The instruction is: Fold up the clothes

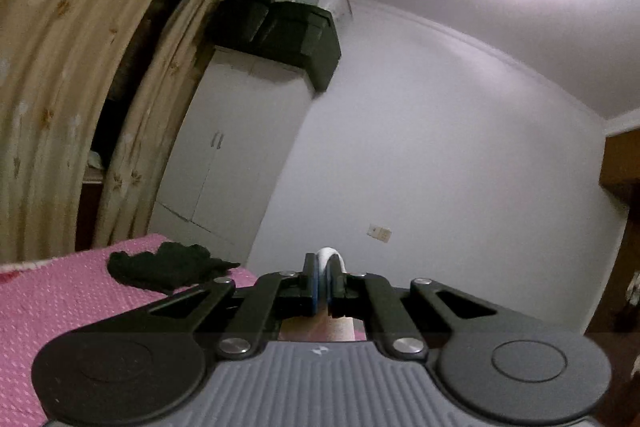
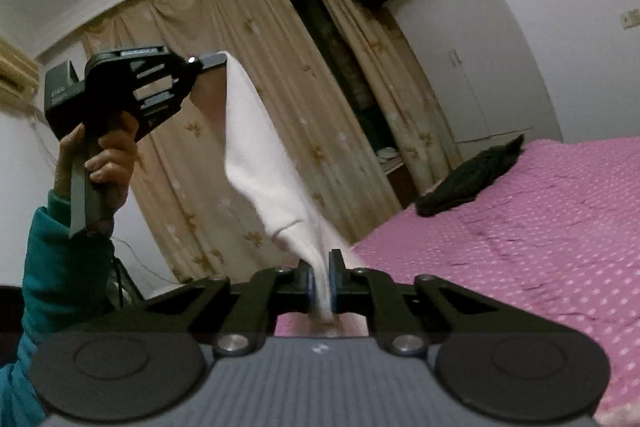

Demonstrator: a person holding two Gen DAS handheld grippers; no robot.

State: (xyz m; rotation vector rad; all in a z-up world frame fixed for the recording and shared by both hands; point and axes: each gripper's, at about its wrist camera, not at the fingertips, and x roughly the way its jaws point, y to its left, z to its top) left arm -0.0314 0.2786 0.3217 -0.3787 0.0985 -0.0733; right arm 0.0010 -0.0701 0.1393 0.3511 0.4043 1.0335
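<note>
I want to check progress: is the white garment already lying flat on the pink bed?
No, the white garment hangs in the air, stretched between the left tongs and the right tongs, beside the pink bed.

The left gripper is raised toward the white wall, its jaws pinched on a fold of white cloth. A crumpled black garment lies on the pink dotted bedspread.

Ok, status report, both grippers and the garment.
Left gripper shut on white garment. Right gripper shut on its other end. Garment held in the air, off the bed. Black garment lying on bed.
</note>
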